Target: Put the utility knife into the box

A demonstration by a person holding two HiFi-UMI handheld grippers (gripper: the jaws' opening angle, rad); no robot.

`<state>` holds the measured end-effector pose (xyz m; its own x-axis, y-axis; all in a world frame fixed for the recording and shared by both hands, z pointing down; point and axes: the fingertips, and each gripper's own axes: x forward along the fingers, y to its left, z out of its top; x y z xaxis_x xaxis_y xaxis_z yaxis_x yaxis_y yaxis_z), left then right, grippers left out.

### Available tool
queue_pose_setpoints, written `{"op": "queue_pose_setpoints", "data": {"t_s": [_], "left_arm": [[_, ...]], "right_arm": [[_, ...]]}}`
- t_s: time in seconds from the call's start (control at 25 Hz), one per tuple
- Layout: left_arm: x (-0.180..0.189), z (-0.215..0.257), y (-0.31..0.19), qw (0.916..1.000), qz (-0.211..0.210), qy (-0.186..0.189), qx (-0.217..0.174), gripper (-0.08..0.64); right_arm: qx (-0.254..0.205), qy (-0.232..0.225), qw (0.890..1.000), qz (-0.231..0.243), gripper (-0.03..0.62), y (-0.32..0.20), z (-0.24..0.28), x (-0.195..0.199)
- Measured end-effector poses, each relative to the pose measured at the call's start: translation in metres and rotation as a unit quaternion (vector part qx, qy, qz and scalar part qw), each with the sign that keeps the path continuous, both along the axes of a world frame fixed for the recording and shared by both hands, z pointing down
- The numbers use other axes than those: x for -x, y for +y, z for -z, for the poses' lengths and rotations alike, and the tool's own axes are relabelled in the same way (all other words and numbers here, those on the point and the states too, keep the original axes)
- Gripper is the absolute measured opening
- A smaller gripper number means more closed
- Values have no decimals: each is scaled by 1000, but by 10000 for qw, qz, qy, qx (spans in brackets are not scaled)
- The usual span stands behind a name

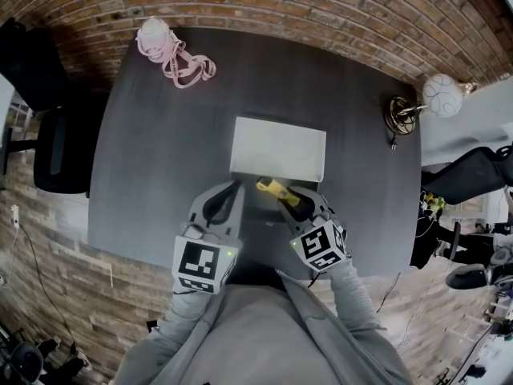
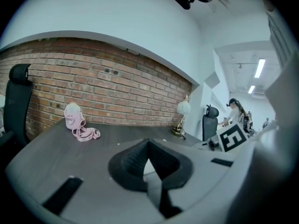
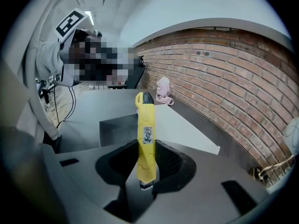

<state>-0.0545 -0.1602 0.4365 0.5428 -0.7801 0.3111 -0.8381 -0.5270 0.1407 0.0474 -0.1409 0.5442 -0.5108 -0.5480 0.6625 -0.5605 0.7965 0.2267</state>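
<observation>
A yellow utility knife (image 1: 275, 188) (image 3: 145, 129) sticks out forward from my right gripper (image 1: 298, 198) (image 3: 145, 149), whose jaws are shut on its rear half. The knife's tip hangs over the near edge of the grey box (image 1: 258, 198) (image 3: 116, 125), whose white lid (image 1: 278, 147) (image 3: 184, 130) stands open behind it. My left gripper (image 1: 233, 187) (image 2: 148, 144) sits just left of the box's near side. Its fingertips meet and nothing is between them.
A pink pouch with a strap (image 1: 170, 51) (image 2: 75, 121) lies at the dark table's (image 1: 160, 151) far left. A lamp (image 1: 417, 104) (image 2: 181, 117) stands at the right edge. A black chair (image 1: 50, 127) is left of the table, with a brick wall behind.
</observation>
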Motion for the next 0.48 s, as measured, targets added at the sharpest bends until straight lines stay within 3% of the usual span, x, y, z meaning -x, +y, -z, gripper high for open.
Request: {"op": "queue_pose_setpoints", "data": {"t_s": [0.48], "left_arm": [[5, -18, 6, 9998, 1, -64, 187, 18]], "right_arm": [[446, 576, 9954, 629, 126, 3, -43, 19]]}}
